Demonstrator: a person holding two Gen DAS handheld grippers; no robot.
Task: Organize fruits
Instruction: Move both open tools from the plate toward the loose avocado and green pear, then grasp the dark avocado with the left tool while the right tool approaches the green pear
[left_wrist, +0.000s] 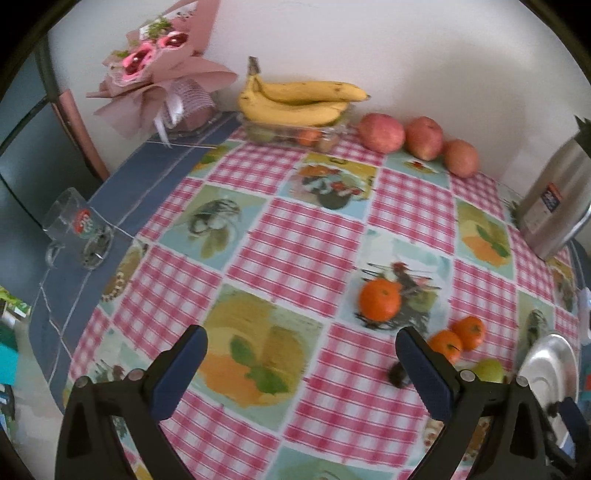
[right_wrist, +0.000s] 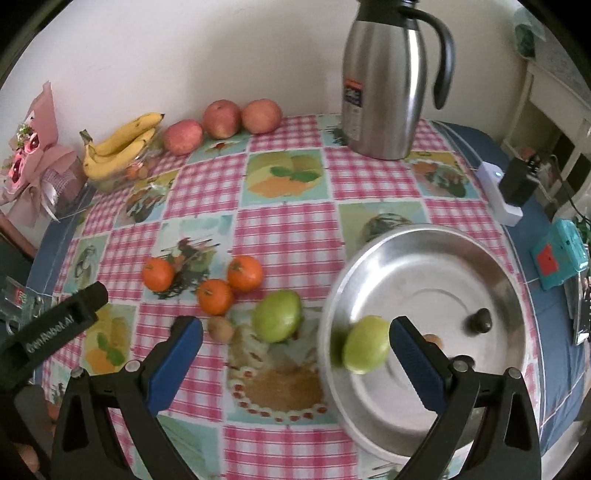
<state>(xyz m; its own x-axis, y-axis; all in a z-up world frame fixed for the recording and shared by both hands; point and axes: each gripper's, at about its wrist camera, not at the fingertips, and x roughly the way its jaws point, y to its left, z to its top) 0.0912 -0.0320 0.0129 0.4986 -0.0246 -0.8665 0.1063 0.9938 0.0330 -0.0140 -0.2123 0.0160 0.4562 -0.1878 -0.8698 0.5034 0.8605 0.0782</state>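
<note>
A round steel plate (right_wrist: 454, 258) lies at the right of the table and holds a green fruit (right_wrist: 366, 345), a dark fruit (right_wrist: 479, 320) and a small brown one partly hidden behind my right finger. A second green fruit (right_wrist: 277, 315), a small brown fruit (right_wrist: 220, 328) and three mandarins (right_wrist: 215, 296) lie on the cloth left of the plate. My right gripper (right_wrist: 295, 345) is open and empty above the plate's left edge. My left gripper (left_wrist: 301, 352) is open and empty above the cloth, left of the mandarins (left_wrist: 380, 299). A dark fruit (left_wrist: 397, 374) lies by its right finger.
A steel thermos jug (right_wrist: 384, 81) stands at the back right. Bananas (left_wrist: 295, 101) on a clear container and three red apples (left_wrist: 382, 133) line the wall. A pink bouquet (left_wrist: 159, 70) and a glass mug (left_wrist: 79, 229) sit at the left. A charger block (right_wrist: 517, 181) lies at the right edge.
</note>
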